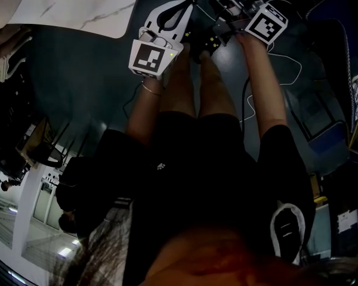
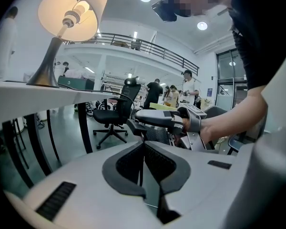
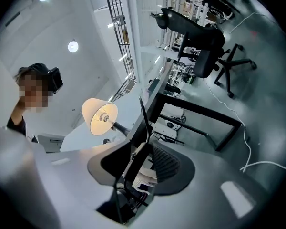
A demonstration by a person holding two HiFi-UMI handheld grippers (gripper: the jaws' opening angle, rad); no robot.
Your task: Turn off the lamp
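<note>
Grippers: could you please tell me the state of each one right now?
Left gripper: closed, nothing visibly held.
Right gripper: open; a dark cable runs between its jaws, ungripped.

I see the lamp point(image 2: 72, 12) on the desk point(image 2: 38, 97), upper left. Beyond the desk, a chair point(image 2: 115, 111) stands on the floor point(image 2: 64, 142).

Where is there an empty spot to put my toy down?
The white marble tabletop is bare where the head view shows it. The dark floor between that tabletop and the person's legs is free too. Right of the legs it is crowded with white cable.
</note>
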